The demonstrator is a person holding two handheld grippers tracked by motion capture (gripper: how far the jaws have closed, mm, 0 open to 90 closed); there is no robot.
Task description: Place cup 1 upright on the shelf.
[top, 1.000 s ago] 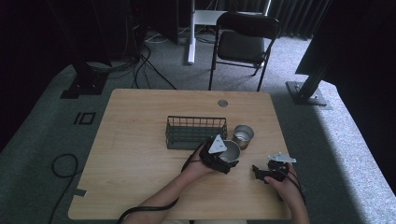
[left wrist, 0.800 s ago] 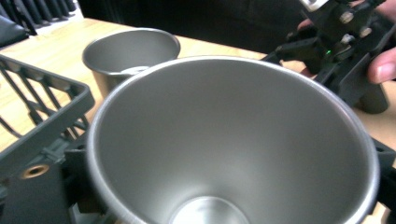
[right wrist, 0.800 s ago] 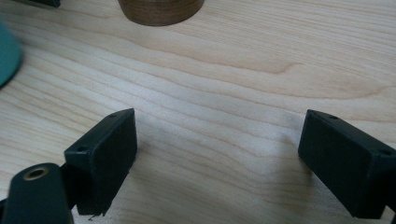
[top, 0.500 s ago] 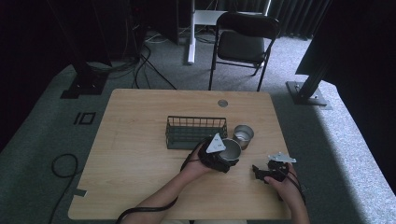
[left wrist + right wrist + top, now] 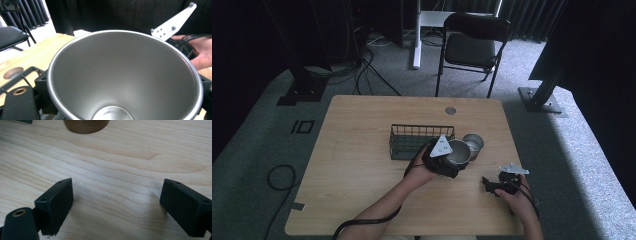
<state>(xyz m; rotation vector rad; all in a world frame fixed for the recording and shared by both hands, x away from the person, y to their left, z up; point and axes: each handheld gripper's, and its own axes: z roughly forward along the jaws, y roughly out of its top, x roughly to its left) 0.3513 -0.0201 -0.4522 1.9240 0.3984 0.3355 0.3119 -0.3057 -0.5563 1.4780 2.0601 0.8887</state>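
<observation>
Just right of the wire basket (image 5: pixel 419 141), near the middle of the table (image 5: pixel 362 165), my left gripper (image 5: pixel 451 161) pinches 1 steel cup (image 5: pixel 458 150), its jaws pressed against the cup's 2 sides. Along that gripper's own view, the cup (image 5: pixel 120 80) tips its open mouth toward the camera, showing a bare, shiny inside. A 2nd steel cup (image 5: pixel 473 142) stands just beside the 1st, to its right. My right gripper (image 5: pixel 490 184) sits low over the table's near right part, well apart from both cups, jaws spread wide with bare wood between them. Ahead of those jaws, I see a round wooden piece (image 5: pixel 86 125) on the tabletop.
</observation>
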